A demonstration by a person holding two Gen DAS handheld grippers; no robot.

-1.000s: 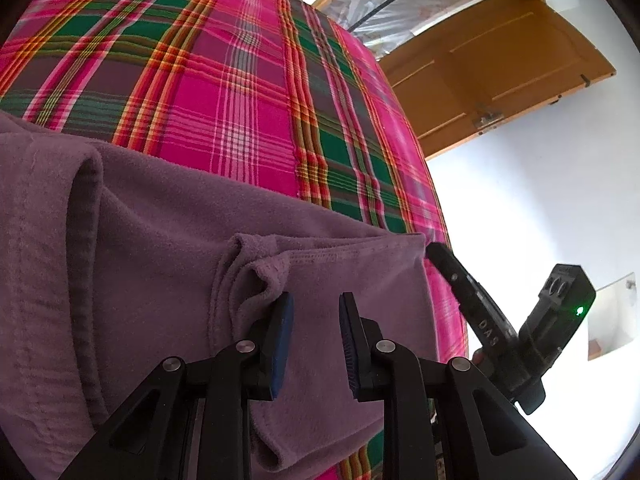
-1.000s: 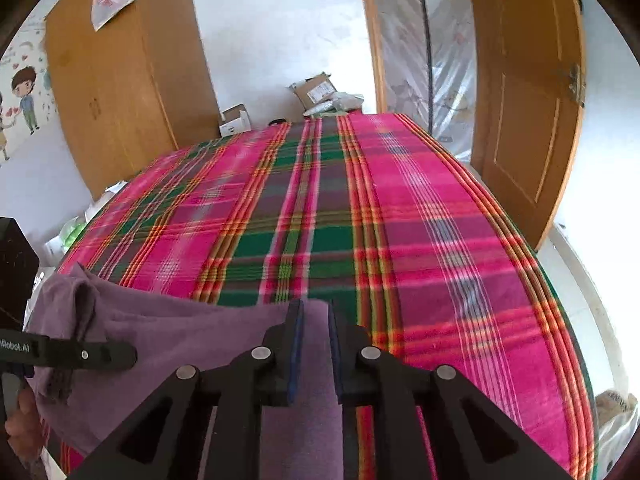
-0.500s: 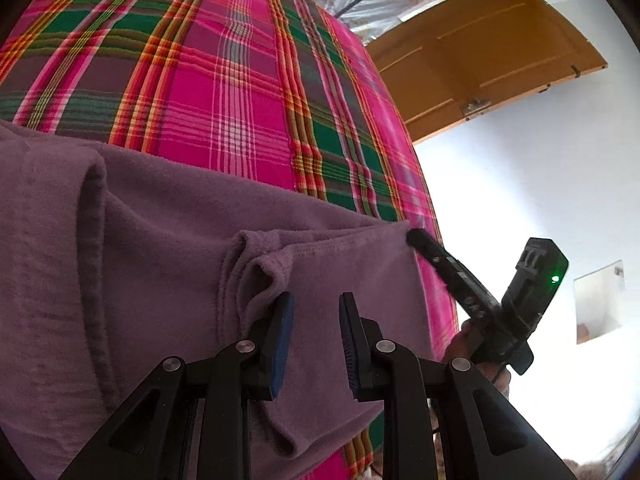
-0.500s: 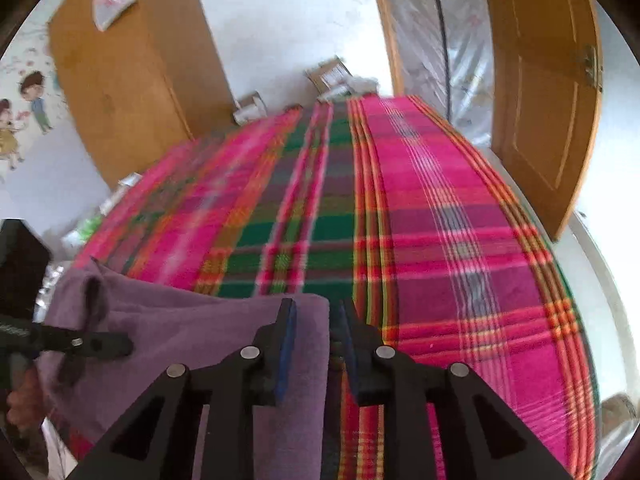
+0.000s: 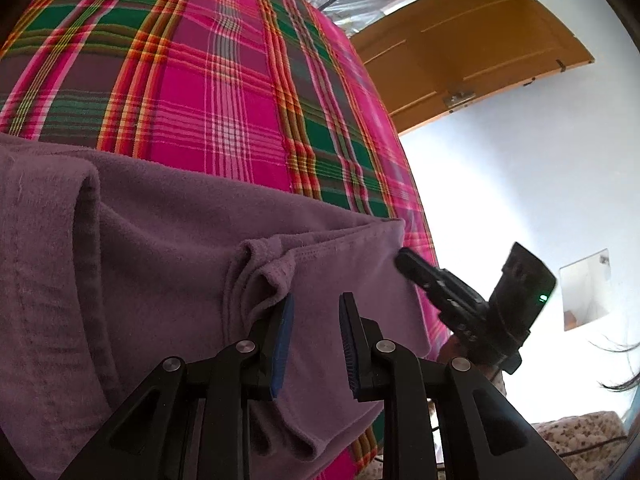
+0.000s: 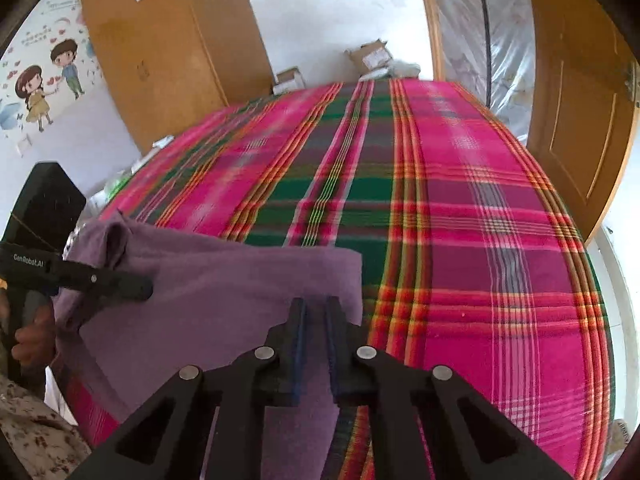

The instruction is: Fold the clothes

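Lying rumpled, purple fleece garment [image 5: 168, 248], plaid bedspread [image 5: 208, 92]

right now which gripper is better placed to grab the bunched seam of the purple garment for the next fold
Left. The left gripper is open right beside the bunched seam of the purple garment; the right gripper sits at the garment's far corner.

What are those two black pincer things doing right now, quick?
Left gripper: open, fingers apart above the soft purple fleece garment, gripping nothing.
Right gripper: a narrow gap shows between its fingers; whether it pinches the garment's edge cannot be told.
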